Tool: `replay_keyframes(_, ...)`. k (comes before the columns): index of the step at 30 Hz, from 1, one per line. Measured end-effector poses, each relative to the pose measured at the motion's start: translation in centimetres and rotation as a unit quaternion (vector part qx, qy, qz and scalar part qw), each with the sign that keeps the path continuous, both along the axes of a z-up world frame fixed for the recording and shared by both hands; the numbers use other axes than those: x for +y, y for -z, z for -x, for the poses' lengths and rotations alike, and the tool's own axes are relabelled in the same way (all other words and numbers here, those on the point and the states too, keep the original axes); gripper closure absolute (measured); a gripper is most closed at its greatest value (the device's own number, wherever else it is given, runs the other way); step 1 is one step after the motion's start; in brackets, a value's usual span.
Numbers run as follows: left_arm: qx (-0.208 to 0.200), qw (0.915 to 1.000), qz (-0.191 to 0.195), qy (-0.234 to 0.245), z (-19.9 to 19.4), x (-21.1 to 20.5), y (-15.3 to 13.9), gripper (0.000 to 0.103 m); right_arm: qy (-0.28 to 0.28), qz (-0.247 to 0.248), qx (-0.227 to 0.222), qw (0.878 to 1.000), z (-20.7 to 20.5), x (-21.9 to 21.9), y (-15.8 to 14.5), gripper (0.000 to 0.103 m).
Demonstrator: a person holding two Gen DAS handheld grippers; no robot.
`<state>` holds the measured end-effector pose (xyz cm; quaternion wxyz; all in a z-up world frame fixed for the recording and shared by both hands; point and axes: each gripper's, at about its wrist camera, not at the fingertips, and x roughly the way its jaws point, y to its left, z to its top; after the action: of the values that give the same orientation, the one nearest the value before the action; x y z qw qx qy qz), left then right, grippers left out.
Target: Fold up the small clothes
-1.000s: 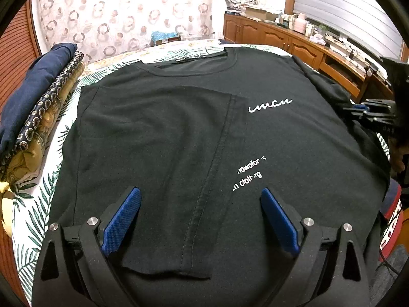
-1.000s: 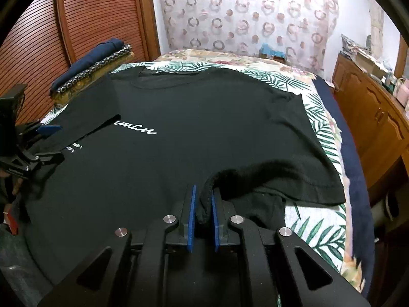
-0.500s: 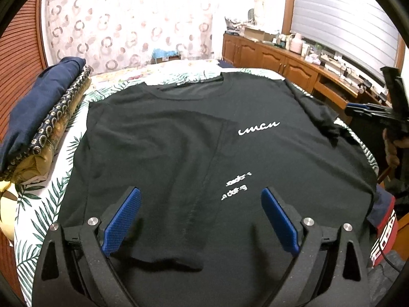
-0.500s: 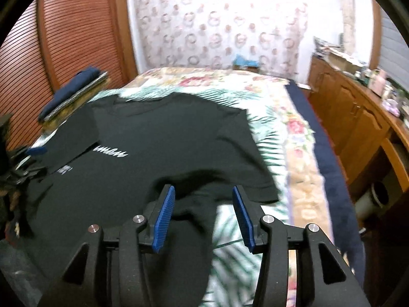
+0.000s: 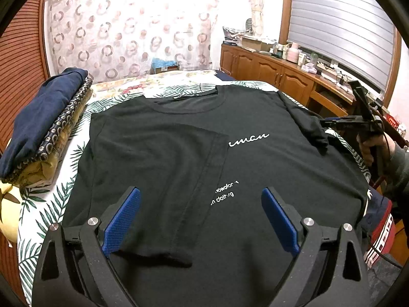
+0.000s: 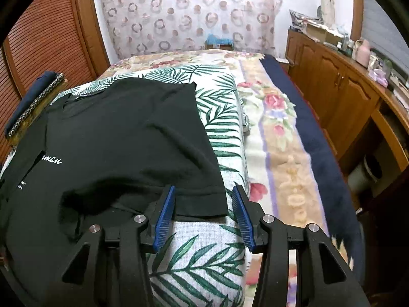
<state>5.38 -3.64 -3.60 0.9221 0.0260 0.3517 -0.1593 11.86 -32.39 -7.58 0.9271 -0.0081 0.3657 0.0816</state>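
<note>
So the big change: a second ago the right claw (image 6: 203,215) was pinched tight on a bunched bit of the black tee (image 5: 204,158) near its right sleeve (image 6: 202,199), and now it's let go and slid over toward the sleeve's outer edge. Its jaws are partway apart and closing at the moment, with the sleeve hem sitting between the pads, but I don't see them pressing on the cloth yet. The left claw (image 5: 200,220) is wide, holding nothing, just hovering over the lower front of the tee, same as before. The tee lies flat, front up, on the bed (image 6: 204,268), on the palm-leaf cover, with its left side already folded in over the chest so the flap covers part of the white lettering (image 5: 249,139). The right sleeve is sticking out past the body and a bit rumpled where it was let go. My read: the left fold is done, and the right claw is re-gripping the sleeve to bring that side in next. A folded stack (image 5: 43,128) sits along the left edge of the bed.
</note>
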Motion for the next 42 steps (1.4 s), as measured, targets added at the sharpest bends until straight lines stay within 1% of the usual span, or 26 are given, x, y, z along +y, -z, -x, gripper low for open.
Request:
replay_keyframes(1, 0.001, 1.0000, 0.000, -0.001, 0.0, 0.0, 0.1, 0.007, -0.006, 0.002, -0.001, 1.000, 0.1, 0.1, -0.1, 0.067)
replay_keyframes(3, 0.001, 1.0000, 0.002, -0.003, 0.0, 0.1, 0.1, 0.007, -0.019, 0.004, 0.001, 1.000, 0.1, 0.5, -0.2, 0.089)
replay_keyframes(4, 0.001, 1.0000, 0.003, -0.004, 0.1, 0.2, 0.1, 0.007, -0.027, 0.004, 0.005, 1.000, 0.0, 0.5, -0.3, 0.094)
replay_keyframes(5, 0.001, 1.0000, 0.004, -0.005, 0.1, 0.2, 0.1, 0.007, -0.032, 0.008, 0.007, 0.999, -0.1, 0.7, -0.5, 0.098)
replay_keyframes(6, 0.001, 1.0000, 0.004, -0.006, 0.1, 0.3, 0.1, 0.007, -0.035, 0.015, 0.004, 0.999, -0.3, 1.0, -0.7, 0.098)
replay_keyframes(10, -0.003, 0.9999, 0.007, -0.008, 0.3, 0.6, -0.1, 0.007, -0.066, 0.009, -0.022, 0.998, -0.2, 2.7, -2.9, 0.098)
replay_keyframes(12, -0.005, 0.9999, 0.010, -0.010, 0.4, 0.8, -0.2, 0.007, -0.089, 0.000, -0.040, 0.995, 0.0, 4.2, -4.6, 0.098)
replay_keyframes(15, -0.006, 0.9998, 0.012, -0.013, 0.4, 1.1, -0.4, 0.007, -0.118, -0.003, -0.057, 0.991, -0.3, 6.6, -6.3, 0.098)
replay_keyframes(17, -0.007, 0.9998, 0.014, -0.015, 0.4, 1.2, -0.4, 0.007, -0.137, -0.006, -0.060, 0.989, -0.9, 8.2, -7.3, 0.098)
replay_keyframes(21, -0.008, 0.9997, 0.015, -0.018, 0.6, 1.4, -0.4, 0.007, -0.160, -0.002, -0.061, 0.985, -2.9, 10.6, -8.0, 0.098)
replay_keyframes(27, -0.008, 0.9996, 0.017, -0.023, 0.4, 1.9, -0.4, 0.007, -0.183, -0.006, -0.057, 0.981, -6.2, 11.9, -7.7, 0.098)
replay_keyframes(28, -0.008, 0.9995, 0.018, -0.024, 0.3, 2.0, -0.3, 0.007, -0.185, -0.009, -0.056, 0.981, -6.6, 11.9, -7.6, 0.096)
replay_keyframes(30, -0.007, 0.9995, 0.017, -0.026, 0.2, 2.2, -0.3, 0.007, -0.179, -0.008, -0.053, 0.982, -7.2, 11.8, -7.3, 0.077)
replay_keyframes(32, -0.008, 0.9994, 0.017, -0.028, 0.2, 2.3, -0.3, 0.007, -0.176, -0.010, -0.057, 0.983, -6.9, 11.4, -7.3, 0.071)
replay_keyframes(36, -0.010, 0.9993, 0.018, -0.032, 0.1, 2.5, -0.4, 0.007, -0.159, 0.014, -0.063, 0.985, -5.4, 10.8, -6.0, 0.071)
replay_keyframes(40, -0.011, 0.9992, 0.017, -0.035, 0.0, 2.7, -0.4, 0.007, -0.148, 0.025, -0.044, 0.988, -4.8, 9.8, -4.0, 0.071)
replay_keyframes(42, -0.013, 0.9991, 0.018, -0.036, -0.1, 2.8, -0.4, 0.007, -0.146, 0.039, -0.040, 0.988, -4.5, 9.6, -2.9, 0.071)
